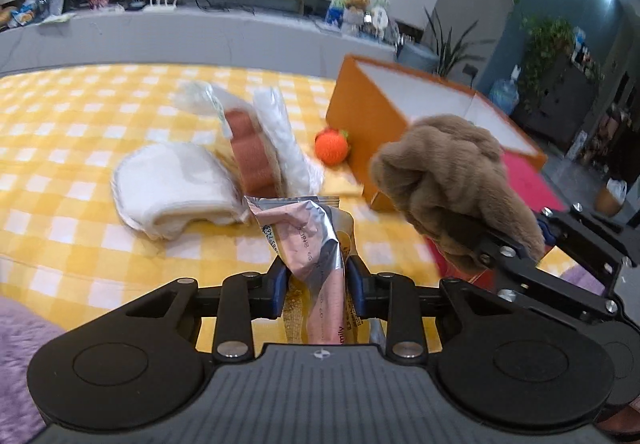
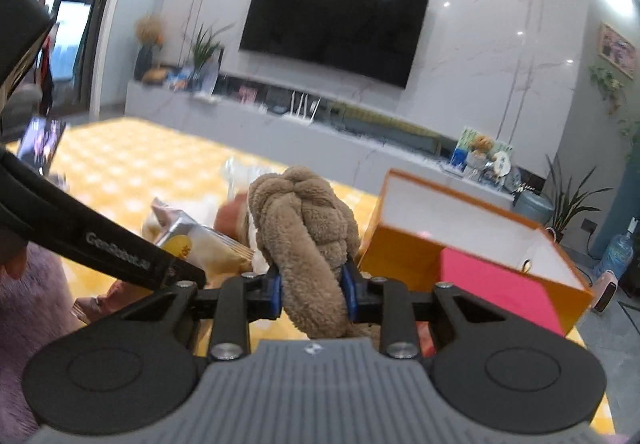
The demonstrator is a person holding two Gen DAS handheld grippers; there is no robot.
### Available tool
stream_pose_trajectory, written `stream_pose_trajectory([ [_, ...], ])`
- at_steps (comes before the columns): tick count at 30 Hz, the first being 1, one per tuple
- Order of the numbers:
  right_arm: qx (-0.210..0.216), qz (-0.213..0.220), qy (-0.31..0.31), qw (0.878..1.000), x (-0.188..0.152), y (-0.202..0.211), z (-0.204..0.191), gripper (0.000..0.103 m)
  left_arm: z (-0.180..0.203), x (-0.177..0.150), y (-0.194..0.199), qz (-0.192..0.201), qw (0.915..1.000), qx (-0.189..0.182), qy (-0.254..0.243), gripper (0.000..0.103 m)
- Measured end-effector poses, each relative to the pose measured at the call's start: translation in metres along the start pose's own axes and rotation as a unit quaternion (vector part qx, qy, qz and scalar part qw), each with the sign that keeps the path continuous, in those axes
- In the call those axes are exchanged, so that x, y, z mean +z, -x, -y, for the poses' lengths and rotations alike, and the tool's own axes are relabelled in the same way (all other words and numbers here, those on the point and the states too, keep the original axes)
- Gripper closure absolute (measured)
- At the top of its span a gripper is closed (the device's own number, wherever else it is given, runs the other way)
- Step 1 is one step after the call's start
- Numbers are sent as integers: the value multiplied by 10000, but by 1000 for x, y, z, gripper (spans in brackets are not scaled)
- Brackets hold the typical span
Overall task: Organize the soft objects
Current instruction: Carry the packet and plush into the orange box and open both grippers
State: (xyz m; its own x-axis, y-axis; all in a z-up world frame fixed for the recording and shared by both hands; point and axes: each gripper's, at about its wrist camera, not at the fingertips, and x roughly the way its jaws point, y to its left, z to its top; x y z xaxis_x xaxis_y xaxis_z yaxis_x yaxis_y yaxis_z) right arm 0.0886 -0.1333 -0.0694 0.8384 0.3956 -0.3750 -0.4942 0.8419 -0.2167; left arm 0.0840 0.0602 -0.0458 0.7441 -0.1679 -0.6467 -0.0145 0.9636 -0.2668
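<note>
My left gripper (image 1: 318, 286) is shut on a pink and silver snack packet (image 1: 308, 244), held above the yellow checked cloth (image 1: 80, 147). My right gripper (image 2: 312, 290) is shut on a brown plush knot toy (image 2: 306, 219); the toy also shows in the left wrist view (image 1: 444, 167), to the right of the left gripper. An open orange box (image 1: 360, 103) with a white inside stands on the right, and in the right wrist view (image 2: 404, 248) it lies just beyond the toy. On the cloth lie a white folded pad (image 1: 172, 187), a bagged red-brown item (image 1: 252, 151) and an orange knitted ball (image 1: 331, 145).
A pink sheet (image 2: 496, 292) lies inside the box. A purple fluffy cover (image 1: 20, 344) is at the near left. A grey TV bench (image 1: 200, 31) with clutter runs behind the cloth. The left gripper's arm (image 2: 100, 240) crosses the right wrist view.
</note>
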Motion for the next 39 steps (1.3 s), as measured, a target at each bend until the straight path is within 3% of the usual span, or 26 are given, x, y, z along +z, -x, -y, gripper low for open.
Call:
stream_pose_trajectory([
  [6, -6, 335, -627, 9975, 23, 32, 26, 75, 23, 25, 32, 591, 9980, -182, -162, 68],
  [11, 25, 500, -1093, 9927, 39, 53, 62, 75, 52, 56, 41, 838, 9942, -508, -451, 68],
  [16, -36, 517, -1603, 9857, 52, 54, 113, 75, 85, 87, 25, 890, 9901, -786, -743, 68],
  [24, -233, 354, -2090, 9770, 71, 27, 200, 75, 130, 146, -33, 851, 9847, -1161, -986, 68],
  [30, -251, -61, -2473, 9686, 79, -26, 256, 75, 156, 170, -92, 659, 9825, -1368, -1080, 68],
  [33, -168, -559, -2820, 9576, 73, -65, 283, 75, 163, 170, -128, 403, 9841, -1404, -1011, 68],
  [39, -428, -1452, -2675, 9516, 52, -127, 300, 74, 170, 159, -197, -224, 9862, -1396, -861, 68],
])
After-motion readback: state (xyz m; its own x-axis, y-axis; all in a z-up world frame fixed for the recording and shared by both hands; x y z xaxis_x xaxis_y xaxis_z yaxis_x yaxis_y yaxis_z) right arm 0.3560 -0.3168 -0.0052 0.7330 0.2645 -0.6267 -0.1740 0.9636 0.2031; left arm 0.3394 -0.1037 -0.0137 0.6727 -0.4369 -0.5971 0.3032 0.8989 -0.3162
